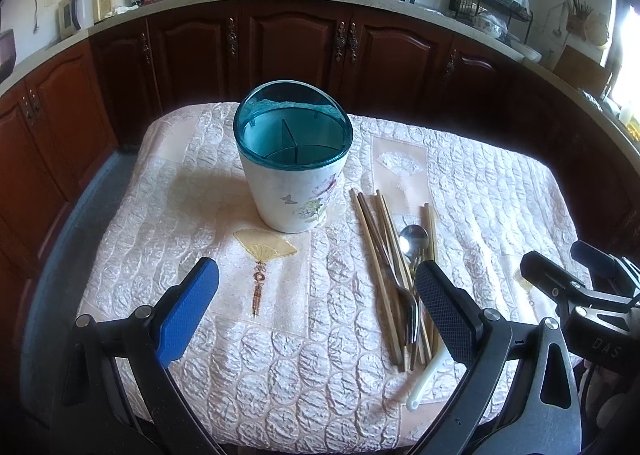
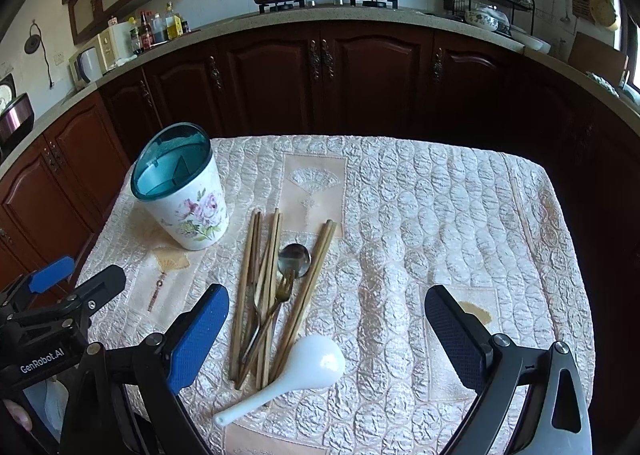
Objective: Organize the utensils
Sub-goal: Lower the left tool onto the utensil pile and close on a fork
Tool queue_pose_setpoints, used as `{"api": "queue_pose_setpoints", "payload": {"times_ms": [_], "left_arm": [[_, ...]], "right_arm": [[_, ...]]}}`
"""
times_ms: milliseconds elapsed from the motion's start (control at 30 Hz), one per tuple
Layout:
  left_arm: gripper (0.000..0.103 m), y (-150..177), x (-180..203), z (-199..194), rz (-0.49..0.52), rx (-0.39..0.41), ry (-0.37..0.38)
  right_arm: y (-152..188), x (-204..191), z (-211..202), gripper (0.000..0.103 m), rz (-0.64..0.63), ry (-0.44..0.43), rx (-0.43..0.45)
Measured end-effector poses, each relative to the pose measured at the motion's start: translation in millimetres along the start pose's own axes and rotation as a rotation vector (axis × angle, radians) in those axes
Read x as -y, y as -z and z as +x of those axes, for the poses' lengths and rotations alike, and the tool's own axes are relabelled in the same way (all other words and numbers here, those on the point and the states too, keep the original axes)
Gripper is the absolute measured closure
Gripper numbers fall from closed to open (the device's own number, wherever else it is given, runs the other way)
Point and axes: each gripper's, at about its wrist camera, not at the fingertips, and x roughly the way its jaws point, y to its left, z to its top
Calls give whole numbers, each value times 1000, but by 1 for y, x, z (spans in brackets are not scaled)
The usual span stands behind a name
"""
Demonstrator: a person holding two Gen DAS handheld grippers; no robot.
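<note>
A loose bundle of long wooden chopsticks (image 2: 276,287) is lying on the pale quilted tablecloth (image 2: 440,215), long axes running from the near edge of the table away toward the dark wooden cabinets (image 2: 320,71), fanning slightly at the far ends. Mixed into the bundle are a round-bowled steel spoon (image 2: 295,257), its bowl pointing away from the cameras, and a brass-coloured fork (image 2: 285,287) lying slantwise across the sticks, tines toward the spoon bowl. A white plastic soup spoon (image 2: 304,371) is resting at the near end of the pile — bowl to the right, handle pointing down-left toward the table edge — and touching the chopstick ends.

To the left of the pile, and apart from it, a white flower-printed utensil holder with a teal rim and inner dividers (image 1: 292,159) is standing upright, with nothing visible inside it.

The left gripper (image 1: 316,311) is hovering with its fingers spread wide, gripping nothing; its right pad is overlapping the utensil pile in the view. The right gripper (image 2: 328,331) is likewise spread wide and empty, hanging over the near end of the pile.
</note>
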Motion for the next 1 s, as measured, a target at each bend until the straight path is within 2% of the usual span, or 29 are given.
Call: {"api": "queue_pose_setpoints", "payload": {"times_ms": [267,500,567,633,800,867,900,1000], "left_arm": [[3,1,1,7,-2,-14,-4],[3,1,0,21,1,-41,-11],[3,2,-1,28,0,-54,-10],[8,1,-2,37,-3,-73,3],[34,-1,5,71,6,-156,55],[41,0,9,80,5,-202,90],[41,1,12,84,-5,-221,122],[41,1,21,89,1,-231,154]], "right_arm": [[2,4,7,5,-6,10,-22],[12,24,23,5,23,-31,-78],[19,31,32,14,45,-63,-113],[25,35,41,19,61,-94,-146],[42,45,61,27,104,-149,-204],[45,45,65,28,104,-156,-216],[46,46,66,28,105,-160,-216],[45,47,71,33,116,-172,-221]]}}
